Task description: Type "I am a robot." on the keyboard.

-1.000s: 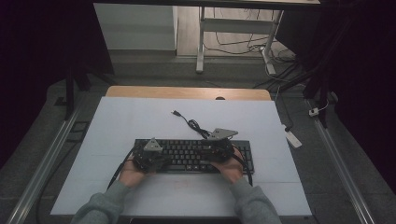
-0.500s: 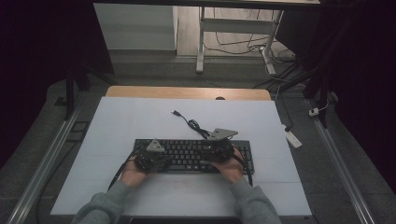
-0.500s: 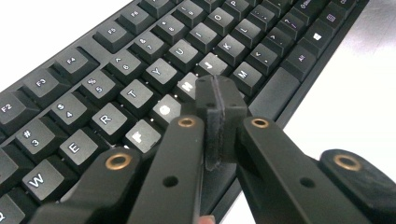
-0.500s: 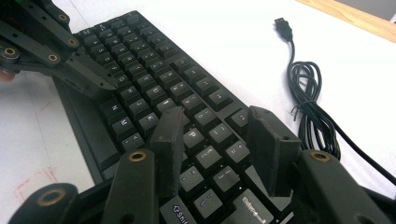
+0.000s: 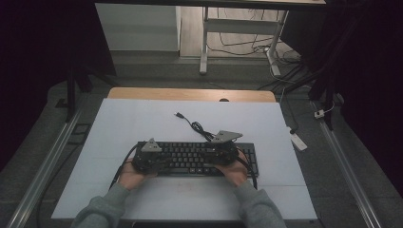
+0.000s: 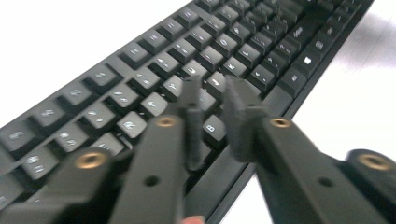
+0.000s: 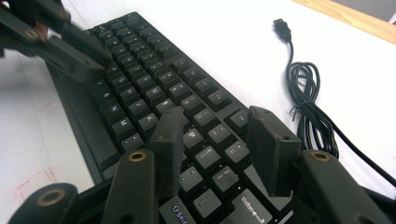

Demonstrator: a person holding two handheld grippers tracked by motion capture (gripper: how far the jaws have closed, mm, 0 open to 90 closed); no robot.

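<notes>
Low in the high view, grey sleeves (image 5: 102, 209) enter from the bottom edge, each hand holding a gripper over the keyboard (image 5: 190, 158) at centre frame on the white counter (image 5: 142, 123).

The left gripper (image 5: 151, 159) sits at the keyboard's left end. In the left gripper view its fingers (image 6: 191, 100) rise from the bottom centre, hovering over the keys near the front edge; the gap between them is narrow and has just been widening, with nothing clamped in it.

The right gripper (image 5: 222, 153) sits toward the keyboard's right part. In the right gripper view its fingers (image 7: 169, 135) stand moderately apart at the lower centre, straddling a few keys, not gripping anything. The left gripper (image 7: 70, 39) shows in the upper left of that frame.

Beyond the keyboard, a coiled black cable (image 5: 197, 127) lies on the counter, its plug (image 5: 178, 115) pointing to the upper left. In the right gripper view the cable (image 7: 308, 98) lies at right.
</notes>
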